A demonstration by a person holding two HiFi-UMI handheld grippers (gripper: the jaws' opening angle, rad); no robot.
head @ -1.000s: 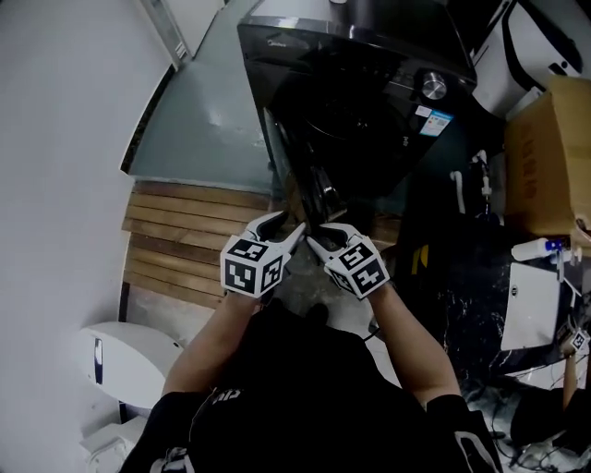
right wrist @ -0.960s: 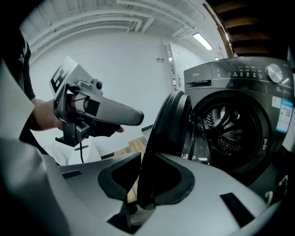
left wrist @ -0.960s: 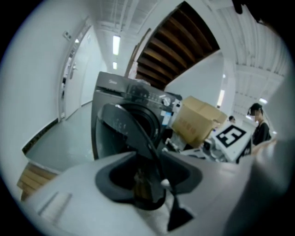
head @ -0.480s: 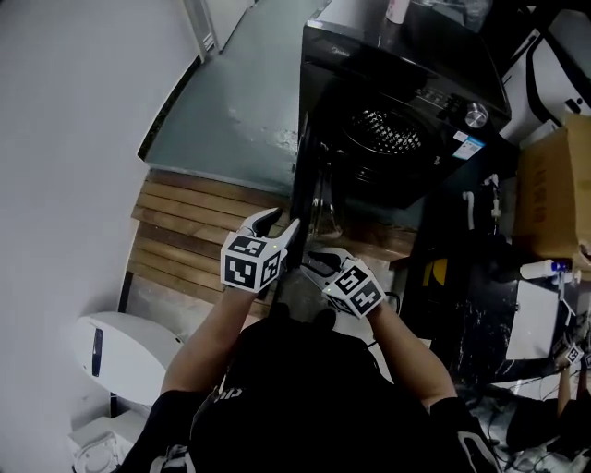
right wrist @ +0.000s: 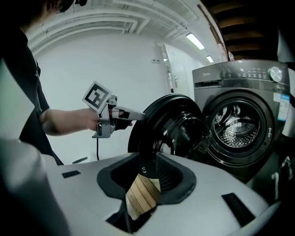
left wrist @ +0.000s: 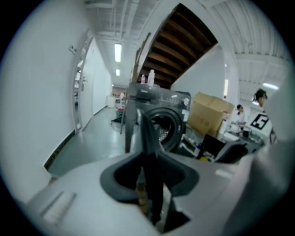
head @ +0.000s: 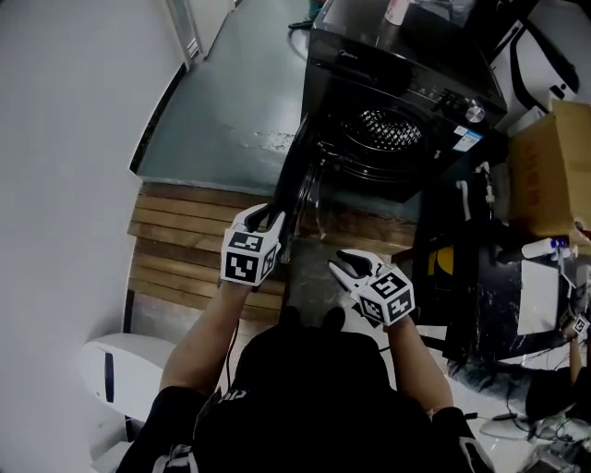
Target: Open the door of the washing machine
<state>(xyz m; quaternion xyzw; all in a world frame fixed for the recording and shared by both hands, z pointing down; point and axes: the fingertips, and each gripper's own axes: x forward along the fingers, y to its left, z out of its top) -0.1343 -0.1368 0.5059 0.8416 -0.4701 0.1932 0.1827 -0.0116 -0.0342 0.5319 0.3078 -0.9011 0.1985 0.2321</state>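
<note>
Closing the jaws of the left gripper (left wrist: pixel 146 156) on the free rim of the door (right wrist: pixel 166 124), with that dark rim standing edge-on between the pads at the centre of the left gripper view and rising straight above the tips. Pinched from both sides, by the look of it.

Holding the jaws of the right gripper (right wrist: pixel 149 156) spread, with nothing between them but a strip of wooden floor boards (head: pixel 175 236) showing through the gap. Clear of the door, at lower centre right of the head view, to the right of the left gripper and a little lower in the frame.

Beyond the jaws, the round, dark, glossy door swung well out from the washing machine (head: pixel 406 74). Gripped at its far left rim in the right gripper view, and hinged on the side next to the opening. Behind it, in plain sight at right of that view, the perforated metal drum (right wrist: pixel 242 124).

Further out in the head view:
- the black machine at upper centre right, with a round knob (head: pixel 475 113) on its panel and a bottle (head: pixel 397 9) on top
- a cardboard box (head: pixel 545 157) at the right edge
- grey floor (head: pixel 222 102) at upper left, with the boards below it at centre left
</note>
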